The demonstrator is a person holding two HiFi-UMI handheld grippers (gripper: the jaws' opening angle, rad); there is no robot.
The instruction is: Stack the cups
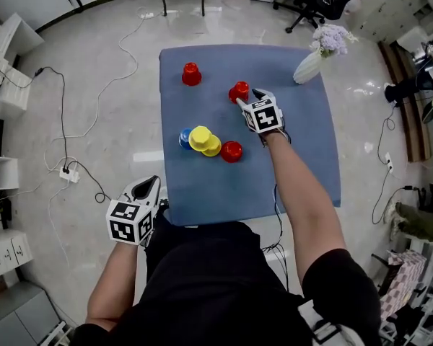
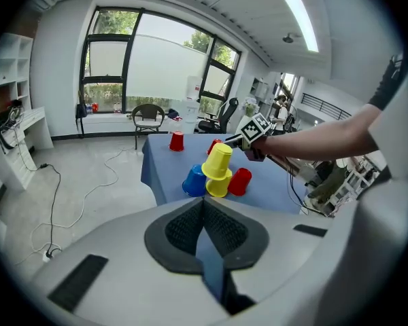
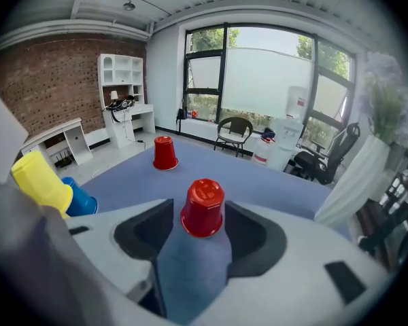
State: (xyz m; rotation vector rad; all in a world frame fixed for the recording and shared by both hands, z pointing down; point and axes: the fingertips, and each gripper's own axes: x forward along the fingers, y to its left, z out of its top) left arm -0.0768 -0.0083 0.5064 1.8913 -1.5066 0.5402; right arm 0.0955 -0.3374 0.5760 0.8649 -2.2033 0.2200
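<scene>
Sitting between wide-open jaws of right tool [image 1: 251, 96], red cup [image 3: 202, 208], left tool [image 2: 202, 212] closed, empty

On the bench [image 1: 303, 179], a lone cup [image 1: 191, 73] stands far left. To its right, a second cup [image 1: 239, 91] sits between the right tongs [image 1: 246, 99]. Nearer lies a cluster: left cup [image 1: 184, 139], stacked pair [image 1: 202, 138], right cup [image 1: 231, 151]. A vase [image 1: 308, 67] stands at the far right corner.

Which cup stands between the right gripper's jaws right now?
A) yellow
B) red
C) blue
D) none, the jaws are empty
B: the right gripper view shows an upside-down red cup standing on the blue cloth between the spread jaws of the right gripper.
</scene>
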